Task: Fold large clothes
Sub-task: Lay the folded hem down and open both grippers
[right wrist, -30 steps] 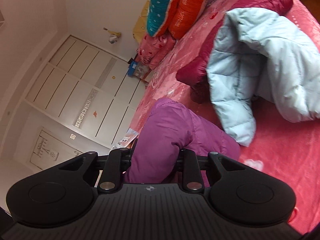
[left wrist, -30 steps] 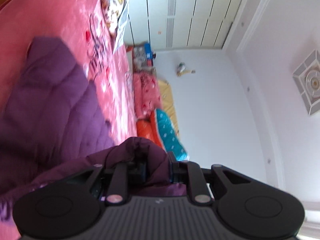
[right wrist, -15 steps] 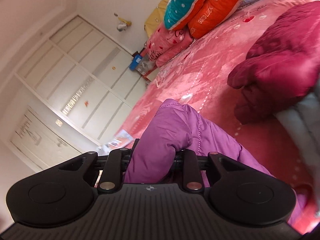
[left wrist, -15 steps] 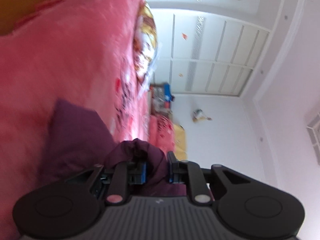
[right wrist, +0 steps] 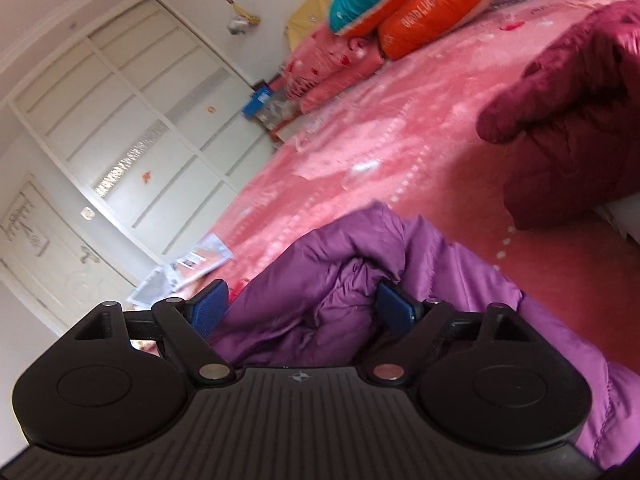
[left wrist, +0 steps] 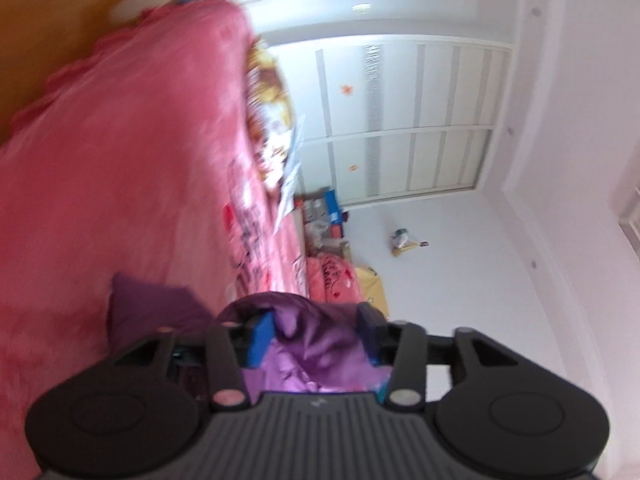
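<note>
the left claw [left wrist: 316, 336] is held about level, its jaws just opened partway. the right claw [right wrist: 302, 308] is tipped slightly down, its jaws just spread wide.

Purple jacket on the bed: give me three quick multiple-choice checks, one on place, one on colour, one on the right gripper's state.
1. Where does the dark red jacket lie relative to the purple jacket in the right wrist view?
A. upper right, apart from it
B. under it
C. on the orange pillow

2. What colour are the right gripper pads?
A. blue
B. white
C. yellow

3. How do the right gripper's jaws stand?
A. pinched tight on the fabric
B. spread wide, fabric loose between them
C. out of view

Answers: 1 A, pink bedspread shows between the two jackets. 2 A, both pads show blue. 3 B, the jaws have just been opening and the purple fabric bulges free between them.
</note>
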Action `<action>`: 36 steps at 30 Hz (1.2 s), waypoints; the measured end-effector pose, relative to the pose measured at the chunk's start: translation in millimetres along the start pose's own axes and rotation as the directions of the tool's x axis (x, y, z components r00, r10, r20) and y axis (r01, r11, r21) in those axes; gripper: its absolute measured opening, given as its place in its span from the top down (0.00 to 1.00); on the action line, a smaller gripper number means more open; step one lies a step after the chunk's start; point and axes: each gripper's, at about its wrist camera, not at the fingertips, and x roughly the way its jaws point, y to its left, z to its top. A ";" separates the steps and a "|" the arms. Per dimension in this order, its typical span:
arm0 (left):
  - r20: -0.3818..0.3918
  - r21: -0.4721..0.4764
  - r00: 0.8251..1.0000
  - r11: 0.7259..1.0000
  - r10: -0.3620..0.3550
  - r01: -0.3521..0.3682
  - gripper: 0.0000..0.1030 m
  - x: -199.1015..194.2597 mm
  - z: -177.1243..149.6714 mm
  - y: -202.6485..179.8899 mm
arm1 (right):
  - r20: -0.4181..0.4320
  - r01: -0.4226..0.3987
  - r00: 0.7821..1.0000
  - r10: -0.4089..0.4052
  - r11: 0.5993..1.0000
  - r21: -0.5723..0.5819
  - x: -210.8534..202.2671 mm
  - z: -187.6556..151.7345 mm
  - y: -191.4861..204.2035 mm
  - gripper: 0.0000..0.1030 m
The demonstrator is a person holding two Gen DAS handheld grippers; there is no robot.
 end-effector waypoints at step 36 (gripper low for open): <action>0.056 0.755 0.931 0.595 0.360 -0.275 0.38 71.0 -88.3 -31.5 | -0.173 -0.027 0.973 -0.151 0.672 -0.740 73.1 -62.5 34.9 0.00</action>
